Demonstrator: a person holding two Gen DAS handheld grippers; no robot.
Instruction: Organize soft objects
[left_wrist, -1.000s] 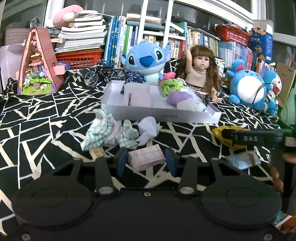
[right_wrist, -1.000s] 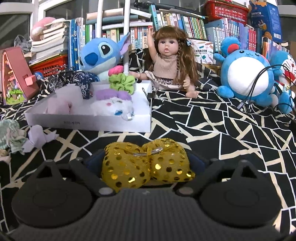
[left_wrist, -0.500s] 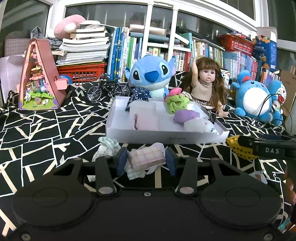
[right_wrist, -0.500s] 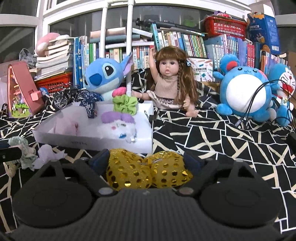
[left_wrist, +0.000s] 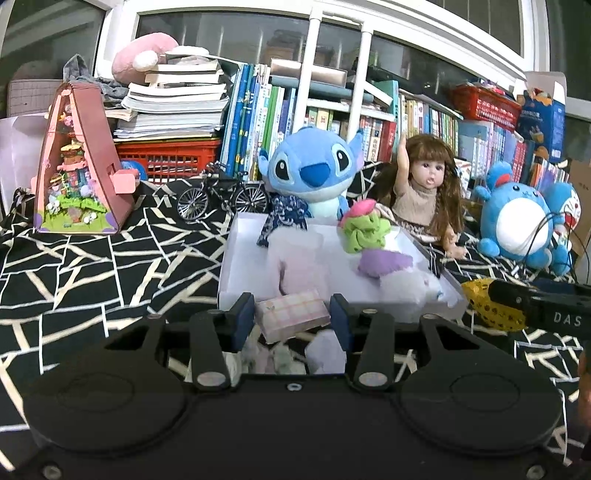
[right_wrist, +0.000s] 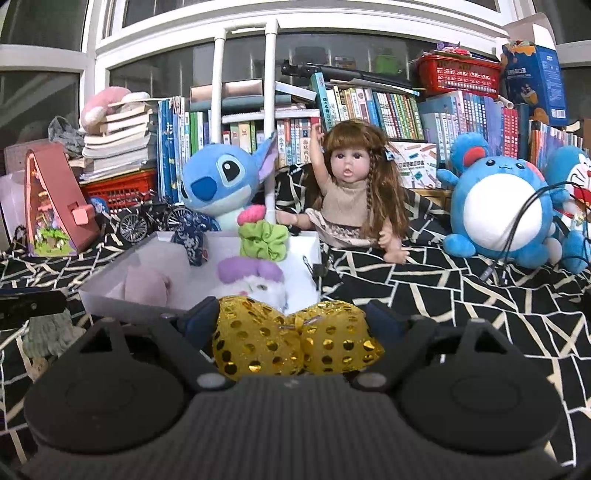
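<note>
Your left gripper (left_wrist: 291, 317) pinches the pink plaid pad (left_wrist: 291, 315); your right gripper (right_wrist: 291, 325) clamps the gold sequin bow (right_wrist: 295, 341), its long axis crosswise between the pads. White tray (left_wrist: 236, 254) lies straight ahead of both, just beyond the tips (left looks nearer, near wall almost under the pad).

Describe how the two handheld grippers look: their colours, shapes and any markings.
Both are black plastic. The left gripper has two round housings, silver screws and blue-padded jaws. The right gripper looks alike, with a ribbed centre panel. Seen from the left wrist camera, its side carries white letters "DAS".
</note>
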